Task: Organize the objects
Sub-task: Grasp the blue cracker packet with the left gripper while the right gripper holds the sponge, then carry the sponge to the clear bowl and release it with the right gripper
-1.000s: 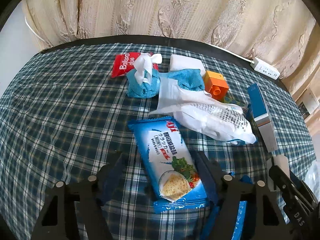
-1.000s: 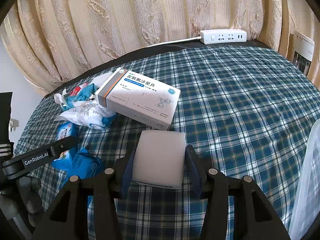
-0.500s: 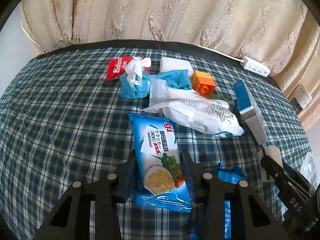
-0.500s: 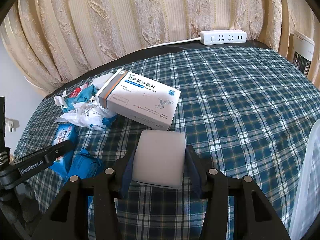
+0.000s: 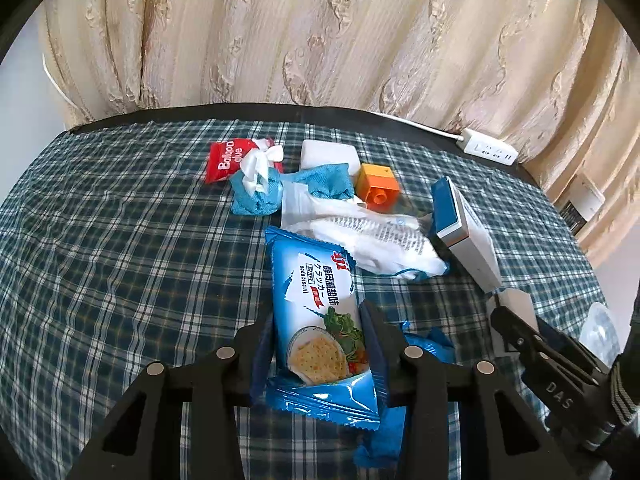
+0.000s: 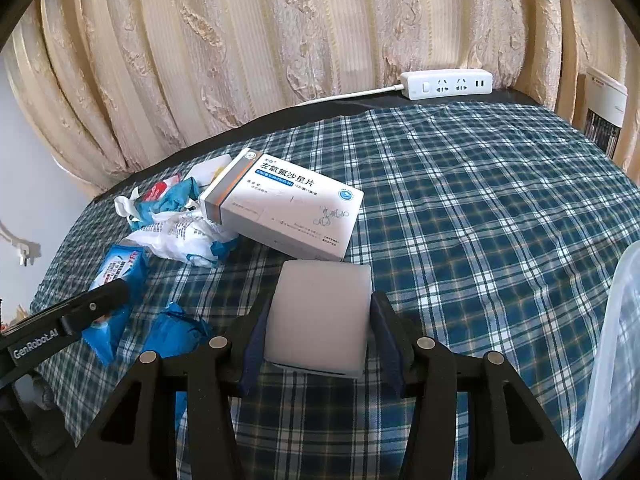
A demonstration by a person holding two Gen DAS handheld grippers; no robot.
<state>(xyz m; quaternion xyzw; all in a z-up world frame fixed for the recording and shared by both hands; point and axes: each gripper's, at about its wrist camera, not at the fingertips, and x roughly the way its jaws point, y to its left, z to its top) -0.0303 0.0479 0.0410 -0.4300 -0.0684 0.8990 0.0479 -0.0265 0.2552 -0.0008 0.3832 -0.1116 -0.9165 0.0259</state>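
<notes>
My left gripper (image 5: 318,344) is shut on a blue cracker packet (image 5: 316,312), held a little above the plaid tablecloth (image 5: 120,264); the same packet (image 6: 116,280) shows in the right wrist view beside the left gripper's finger (image 6: 80,312). In the right wrist view my right gripper (image 6: 318,340) is shut on a white block (image 6: 320,312). A white medicine box (image 6: 284,208) lies just beyond that block. Behind the packet lie a white printed bag (image 5: 360,236), a blue cloth (image 5: 288,188), a red packet (image 5: 228,158), an orange toy brick (image 5: 378,186) and a white pad (image 5: 328,154).
A crumpled blue wrapper (image 6: 176,328) lies under the left gripper. A white power strip (image 6: 448,84) sits at the table's far edge before the curtain (image 6: 240,40). A clear plastic container wall (image 6: 616,352) rises at the right. A white appliance (image 6: 604,112) stands past the table's right end.
My left gripper closed on the cracker packet, then lifted it slightly off the cloth. The right gripper and its white block have stayed put.
</notes>
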